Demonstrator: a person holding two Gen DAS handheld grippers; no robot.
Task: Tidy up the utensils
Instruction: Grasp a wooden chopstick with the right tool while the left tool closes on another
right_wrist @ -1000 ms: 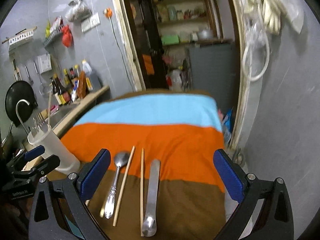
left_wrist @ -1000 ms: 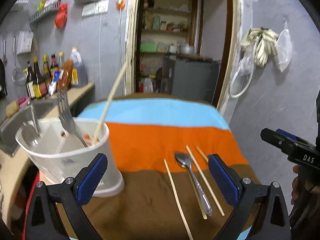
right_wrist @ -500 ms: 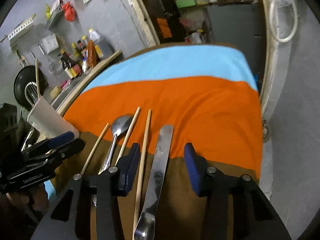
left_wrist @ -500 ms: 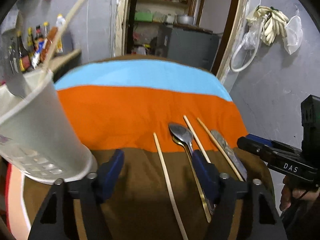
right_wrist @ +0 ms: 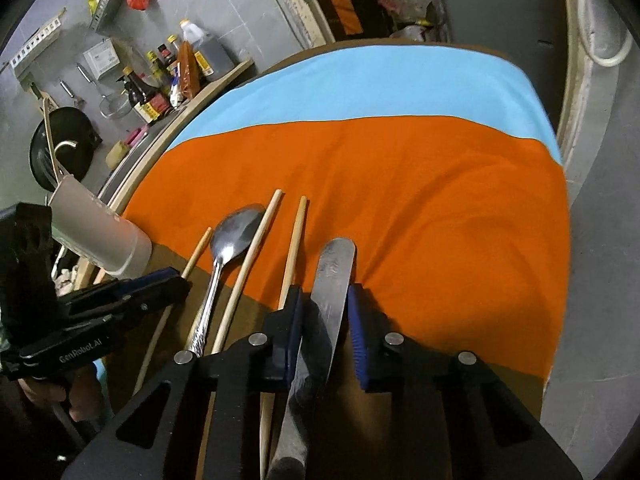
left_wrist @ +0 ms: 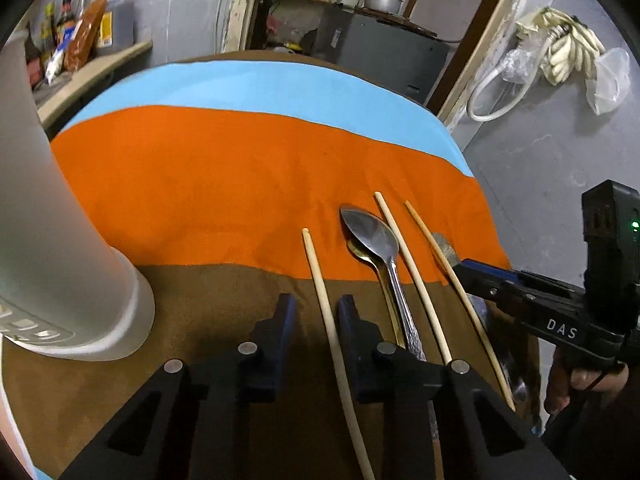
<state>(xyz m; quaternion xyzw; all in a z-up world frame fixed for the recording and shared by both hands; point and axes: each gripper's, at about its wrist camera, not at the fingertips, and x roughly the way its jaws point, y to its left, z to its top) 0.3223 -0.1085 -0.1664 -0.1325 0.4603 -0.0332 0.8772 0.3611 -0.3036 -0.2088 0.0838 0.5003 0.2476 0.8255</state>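
Utensils: my left gripper (left_wrist: pixel 316 316) has narrowed around a pale wooden chopstick (left_wrist: pixel 320 280), my right gripper (right_wrist: pixel 322 320) around the flat steel-handled utensil (right_wrist: pixel 332 276), neither visibly pinching, both pickups imminent.

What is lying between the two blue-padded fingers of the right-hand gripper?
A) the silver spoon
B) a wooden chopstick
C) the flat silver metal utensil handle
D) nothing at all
C: in the right wrist view, the flat silver metal utensil handle runs between the fingers of the right gripper, while the nearest wooden chopstick lies outside the left finger.
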